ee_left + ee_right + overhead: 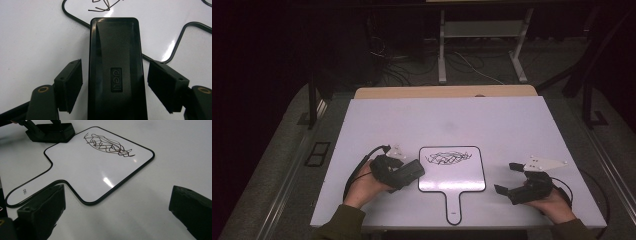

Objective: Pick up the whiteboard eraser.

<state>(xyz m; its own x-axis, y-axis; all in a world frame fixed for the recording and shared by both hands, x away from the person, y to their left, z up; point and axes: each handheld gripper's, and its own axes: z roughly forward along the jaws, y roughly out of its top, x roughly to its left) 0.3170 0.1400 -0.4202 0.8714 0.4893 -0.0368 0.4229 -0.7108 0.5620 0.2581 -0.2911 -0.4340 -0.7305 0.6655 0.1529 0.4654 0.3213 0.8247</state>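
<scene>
Scribble (pixel 448 158) on whiteboard (pixel 452 181) untouched. Left tongs (pixel 114 81) straddle eraser (pixel 116 70), jaws apart, not clamped. Right tongs (pixel 117 212) apart, empty. Erasing not begun; grasp left.

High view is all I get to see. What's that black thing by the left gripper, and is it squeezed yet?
Observer: It's a black eraser marked "deli". The left gripper has a jaw on each side of it, with a thin gap at both, so it isn't squeezed.
Operator: Is the right one holding anything?
Observer: No. The right gripper is wide open, with bare table between its jaws.
Operator: What's it near?
Observer: One jaw is beside the handle of the whiteboard.
</scene>
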